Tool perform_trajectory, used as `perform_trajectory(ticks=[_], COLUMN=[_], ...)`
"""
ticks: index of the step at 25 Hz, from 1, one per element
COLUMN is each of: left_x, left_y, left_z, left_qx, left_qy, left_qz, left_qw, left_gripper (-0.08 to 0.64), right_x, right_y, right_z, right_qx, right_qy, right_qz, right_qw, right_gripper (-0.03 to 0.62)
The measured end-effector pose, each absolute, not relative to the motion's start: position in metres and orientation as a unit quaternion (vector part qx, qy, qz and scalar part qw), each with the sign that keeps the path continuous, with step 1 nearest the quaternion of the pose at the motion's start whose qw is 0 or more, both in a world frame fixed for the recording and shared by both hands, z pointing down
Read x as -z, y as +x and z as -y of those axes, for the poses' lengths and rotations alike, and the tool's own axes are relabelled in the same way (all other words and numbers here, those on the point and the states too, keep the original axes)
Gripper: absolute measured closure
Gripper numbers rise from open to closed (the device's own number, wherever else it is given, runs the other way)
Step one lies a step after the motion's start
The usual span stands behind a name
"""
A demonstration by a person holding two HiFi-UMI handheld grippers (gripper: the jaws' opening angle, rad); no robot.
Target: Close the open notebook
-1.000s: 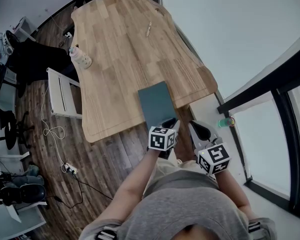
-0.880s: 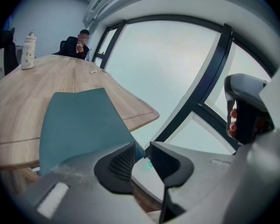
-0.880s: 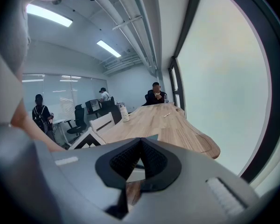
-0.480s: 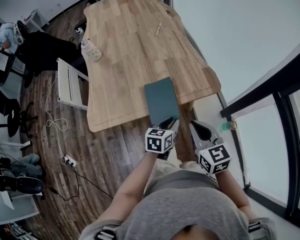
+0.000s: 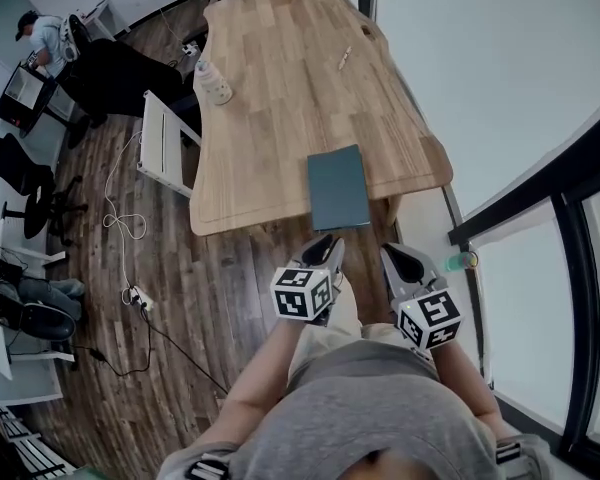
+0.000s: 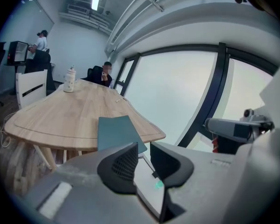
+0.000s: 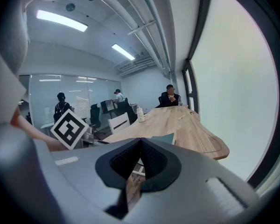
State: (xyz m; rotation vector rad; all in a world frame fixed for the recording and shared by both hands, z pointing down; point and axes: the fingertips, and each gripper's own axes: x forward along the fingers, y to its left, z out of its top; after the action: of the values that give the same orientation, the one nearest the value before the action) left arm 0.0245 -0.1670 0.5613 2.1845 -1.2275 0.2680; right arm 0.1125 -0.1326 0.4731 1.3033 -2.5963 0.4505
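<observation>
The teal-covered notebook (image 5: 338, 188) lies closed and flat on the wooden table (image 5: 280, 88), at its near edge; it also shows in the left gripper view (image 6: 115, 130) and partly in the right gripper view (image 7: 167, 137). My left gripper (image 5: 327, 244) hangs in front of the table, short of the notebook and apart from it. Its jaws have just been opening and now stand open (image 6: 143, 147) with nothing between them. My right gripper (image 5: 391, 255) is beside it, off the table's corner, with its pads pressed together and empty (image 7: 141, 143).
A pale bottle (image 5: 213, 80) and a pen (image 5: 344, 57) sit further up the table. A white chair (image 5: 164, 144) stands at its left side, with cables (image 5: 128, 230) on the wood floor. A green object (image 5: 460, 261) rests on the window ledge. People sit at desks far left.
My left gripper has drawn back from the notebook's near edge toward me and its jaws have parted. The right gripper moved back a little too. The notebook stays closed.
</observation>
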Motion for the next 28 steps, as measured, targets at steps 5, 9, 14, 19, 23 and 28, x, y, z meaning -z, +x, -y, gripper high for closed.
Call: perform_trajectory(ticks=[5, 9, 14, 19, 23, 28], left_x=[-0.536, -0.518, -0.504, -0.5, -0.5, -0.493], left_y=[-0.001, -0.018, -0.036, -0.052, -0.06, -0.063], left_z=[0.137, 0.11, 0.08, 0.05, 0.042, 0.044], left_qx=[-0.078, -0.065, -0.056, -0.054, -0.047, -0.036], left_qy=[0.811, 0.8, 0.788, 0.781, 0.779, 0.782], left_qz=[0.506, 0.531, 0.556, 0.567, 0.572, 0.571], left_qw=[0.284, 0.272, 0.26, 0.255, 0.252, 0.248], left_gripper=[0.514, 0.543, 0.557, 0.557, 0.557, 0.557], right_x=[-0.47, -0.468, -0.466, -0.462, -0.464, -0.461], right_y=[0.104, 0.097, 0.09, 0.079, 0.074, 0.068], right_z=[0.112, 0.096, 0.081, 0.064, 0.061, 0.058], right_qx=[-0.148, -0.148, -0.148, -0.144, -0.139, -0.136], right_qy=[0.42, 0.405, 0.388, 0.377, 0.375, 0.374], right_qz=[0.89, 0.896, 0.904, 0.91, 0.912, 0.912], right_qw=[0.101, 0.104, 0.1, 0.094, 0.095, 0.095], right_gripper=[0.591, 0.591, 0.591, 0.591, 0.591, 0.591])
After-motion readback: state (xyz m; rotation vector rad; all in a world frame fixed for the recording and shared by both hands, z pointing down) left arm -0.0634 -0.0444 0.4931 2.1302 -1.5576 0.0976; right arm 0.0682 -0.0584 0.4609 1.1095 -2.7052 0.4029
